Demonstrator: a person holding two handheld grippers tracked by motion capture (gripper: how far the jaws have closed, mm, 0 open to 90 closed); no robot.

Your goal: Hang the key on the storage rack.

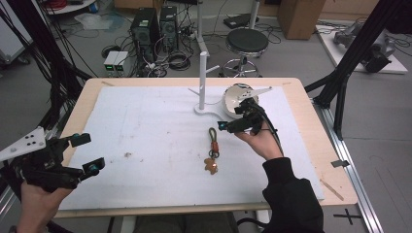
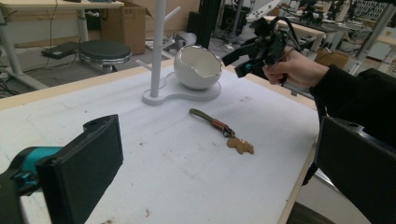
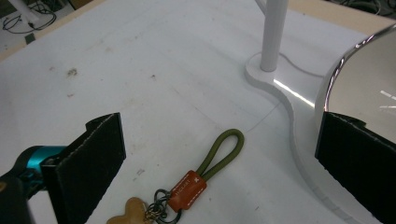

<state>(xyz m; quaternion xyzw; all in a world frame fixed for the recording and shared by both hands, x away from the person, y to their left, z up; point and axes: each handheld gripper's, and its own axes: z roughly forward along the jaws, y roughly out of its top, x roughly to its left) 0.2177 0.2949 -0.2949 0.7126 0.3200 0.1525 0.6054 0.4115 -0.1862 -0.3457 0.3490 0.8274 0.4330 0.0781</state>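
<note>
Left gripper (image 1: 86,153), seen from the high view, hangs at the table's near left corner with its black jaws spread wide and holding nothing. Right gripper (image 1: 238,119) hovers toward the far right, jaws apart and empty, just beside a white bowl (image 1: 234,97). A keychain (image 1: 212,150) lies flat on the white foam mat (image 1: 145,145) near the table's middle. A white peg stand (image 1: 202,80) rises toward the far edge.

From the left gripper view, two flat, matte black pads stand far apart. Beyond them lie the keychain's (image 2: 224,132) olive cord loop, orange leather tab and tan charm. The bowl (image 2: 198,67) is egg-shaped with a jagged rim, sitting on the stand's smooth white base (image 2: 168,95).

From the right gripper view, the woven-textured pads frame the keychain (image 3: 196,184), which lies between them on the mat, untouched. The bowl's glossy wall (image 3: 359,84) curves at right.
</note>
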